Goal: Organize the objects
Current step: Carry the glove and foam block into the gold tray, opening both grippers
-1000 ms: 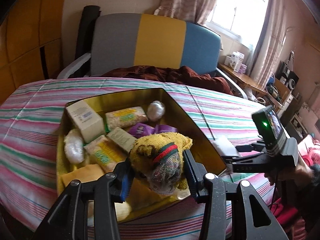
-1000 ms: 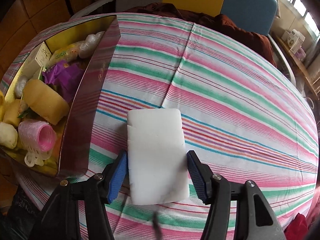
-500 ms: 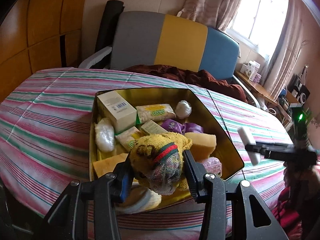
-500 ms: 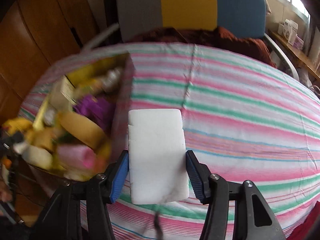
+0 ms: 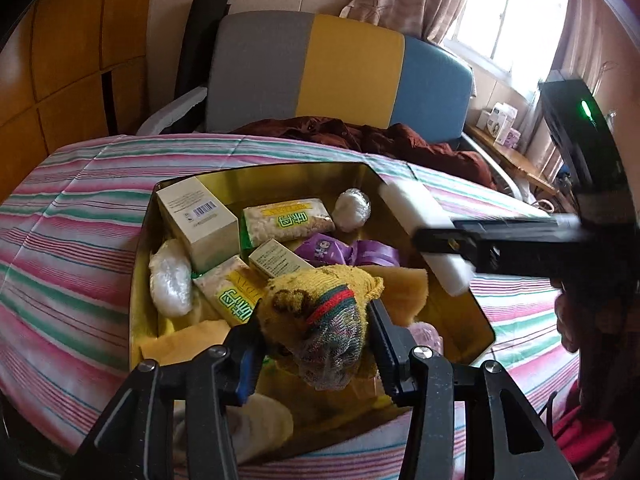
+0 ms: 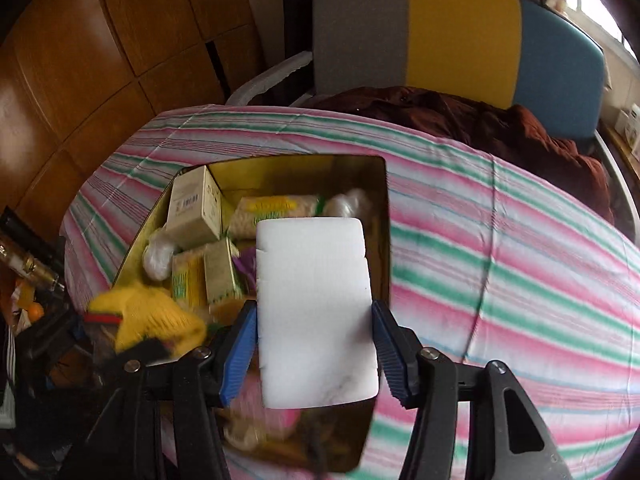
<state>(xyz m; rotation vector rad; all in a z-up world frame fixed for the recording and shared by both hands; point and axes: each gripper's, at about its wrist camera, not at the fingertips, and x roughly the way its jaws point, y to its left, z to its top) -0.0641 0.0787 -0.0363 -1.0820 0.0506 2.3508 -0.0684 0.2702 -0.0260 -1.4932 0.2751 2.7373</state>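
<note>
Over gold tin [image 6: 382,216], smooth white block [image 6: 316,312].

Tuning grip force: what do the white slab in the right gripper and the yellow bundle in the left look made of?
White rectangular slab: probably soft foam, like a melamine sponge; matte, with notched edges. Yellow knitted bundle: fuzzy knit fabric with a red-green stripe, looks sock-like, with mesh netting at its near end.

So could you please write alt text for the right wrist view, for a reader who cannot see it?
The right gripper grips a white foam block over a gold tin crowded with small boxes and packets. The tin sits on a striped tablecloth, and the left gripper holds a yellow knit bundle at lower left.
</note>
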